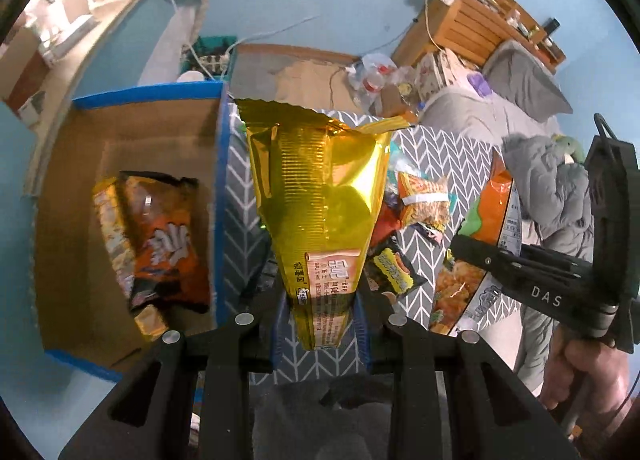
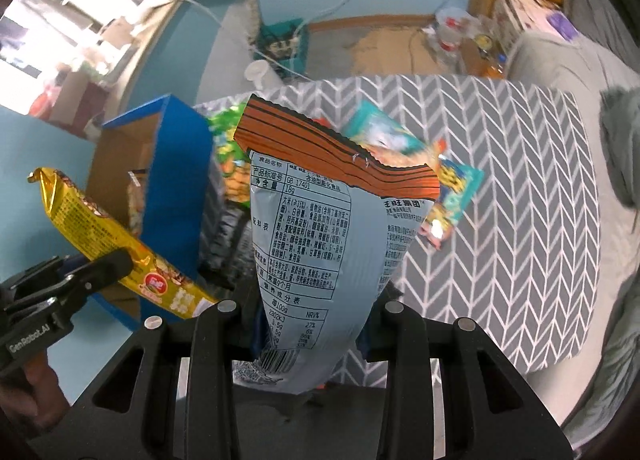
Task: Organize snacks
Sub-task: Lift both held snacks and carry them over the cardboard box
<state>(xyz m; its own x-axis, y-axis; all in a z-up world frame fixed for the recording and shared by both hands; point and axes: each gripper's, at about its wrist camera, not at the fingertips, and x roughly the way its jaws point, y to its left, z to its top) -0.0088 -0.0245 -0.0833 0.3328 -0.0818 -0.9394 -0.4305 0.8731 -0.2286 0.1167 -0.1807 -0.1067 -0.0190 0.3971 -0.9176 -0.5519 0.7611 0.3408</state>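
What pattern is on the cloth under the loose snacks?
Grey cloth with a white chevron pattern; it shows best in the right wrist view.

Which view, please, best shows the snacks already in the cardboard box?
The left wrist view: it looks down into the box, with an orange packet on its floor. The right wrist view shows only the box's blue wall and a sliver inside.

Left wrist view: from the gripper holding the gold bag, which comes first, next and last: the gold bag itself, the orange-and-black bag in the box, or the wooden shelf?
1. The gold bag, clamped in the left gripper's jaws, centre.
2. The orange-and-black bag, lying inside the cardboard box, to the left.
3. The wooden shelf, far across the room, upper right.
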